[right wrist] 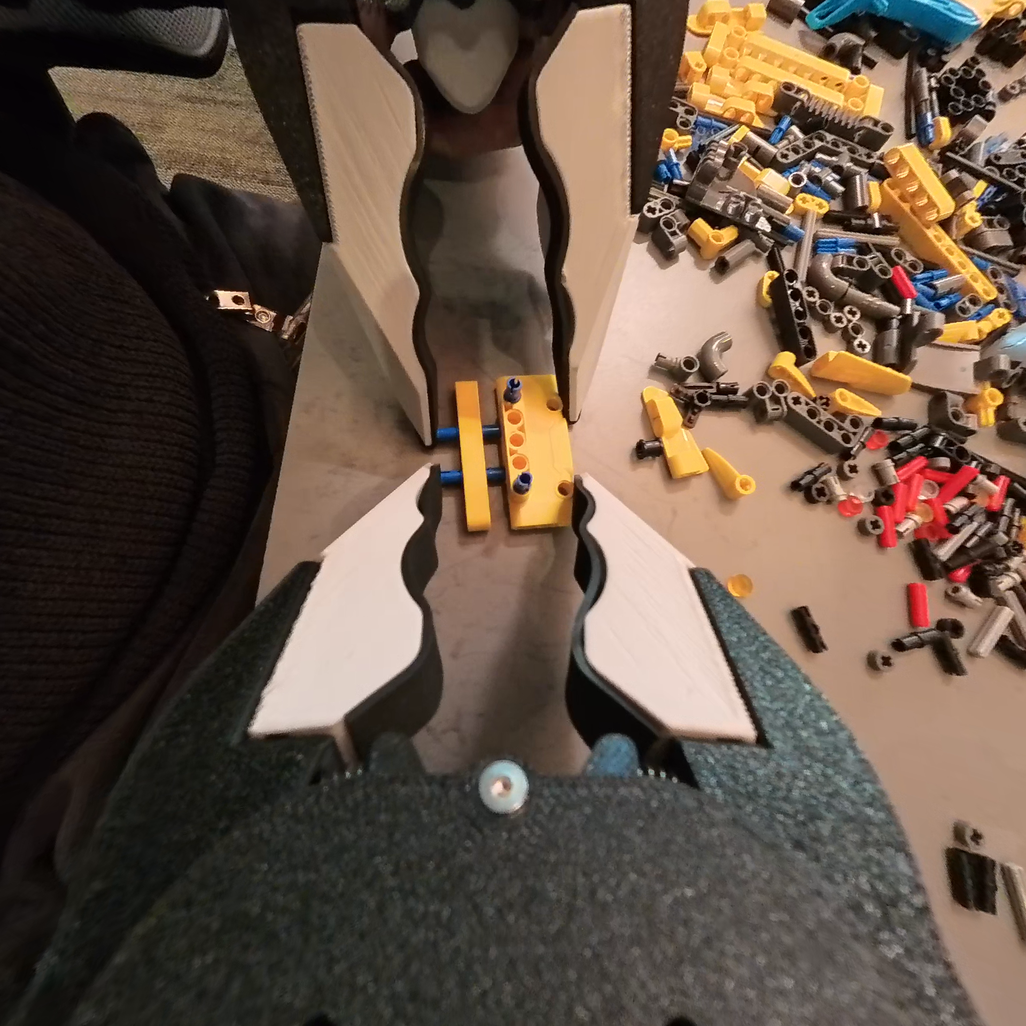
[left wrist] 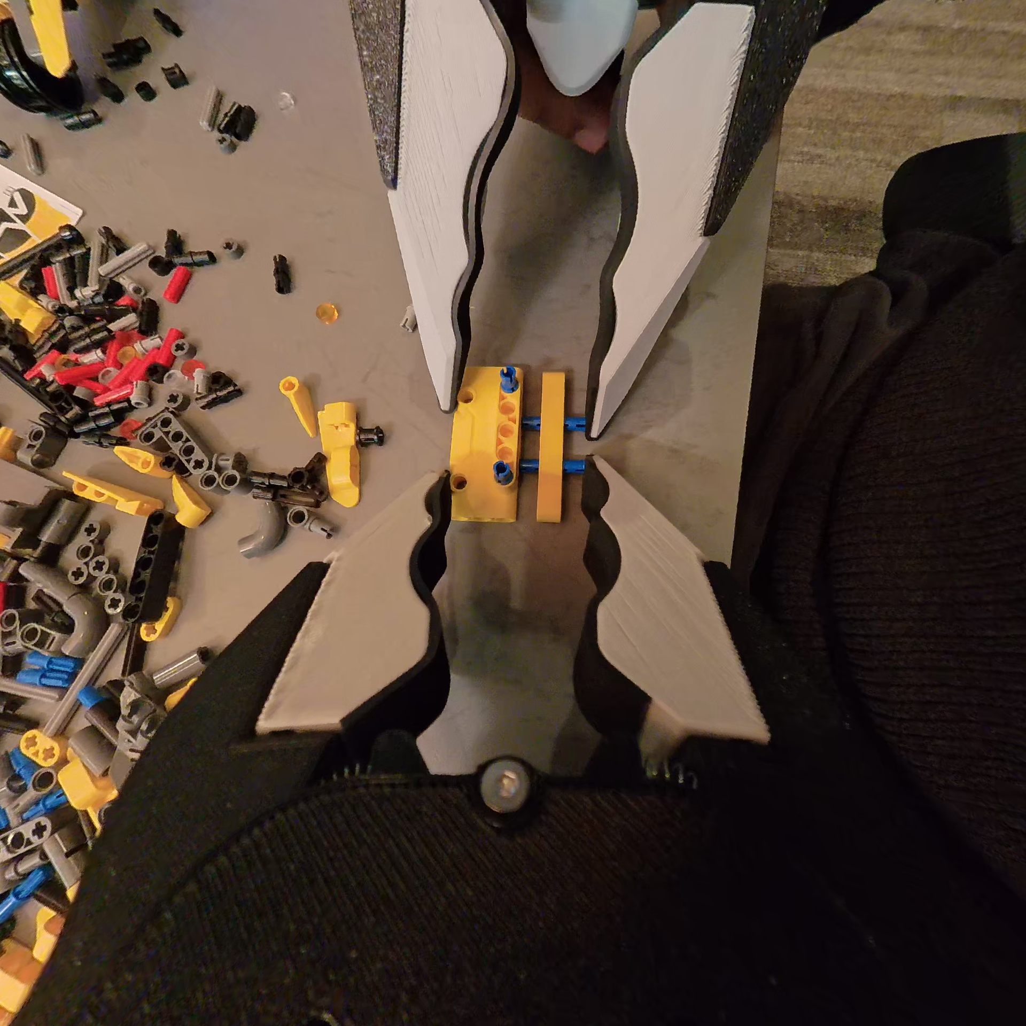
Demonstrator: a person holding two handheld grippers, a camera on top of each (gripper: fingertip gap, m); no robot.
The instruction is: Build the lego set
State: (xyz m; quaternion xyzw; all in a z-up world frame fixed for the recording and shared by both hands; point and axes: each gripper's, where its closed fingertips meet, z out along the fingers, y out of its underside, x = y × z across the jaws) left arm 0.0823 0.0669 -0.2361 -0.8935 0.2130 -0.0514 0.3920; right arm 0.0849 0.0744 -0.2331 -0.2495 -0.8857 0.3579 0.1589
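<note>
A small yellow assembly lies on the grey table: a curved yellow panel (left wrist: 483, 444) with holes and two short blue pins, joined by two long blue pins to a thin yellow beam (left wrist: 551, 444). My left gripper (left wrist: 517, 471) comes from below in its own view. One fingertip touches the panel's outer edge, the other the end of a long blue pin. My right gripper (left wrist: 522, 422) faces it from above and spans the same assembly at the other long pin. In the right wrist view the panel (right wrist: 541, 461), the beam (right wrist: 472, 461), the right gripper (right wrist: 504, 478) and the left gripper (right wrist: 499, 430) stand the same way.
A large heap of loose black, grey, red, yellow and blue parts (left wrist: 100, 388) covers the table beside the assembly, also in the right wrist view (right wrist: 888, 277). A yellow piece with a black pin (left wrist: 341, 449) lies closest. The table edge (left wrist: 749, 388) and a person's black knit sleeve (left wrist: 888, 499) are on the other side. The grippers are tip to tip, or close to it.
</note>
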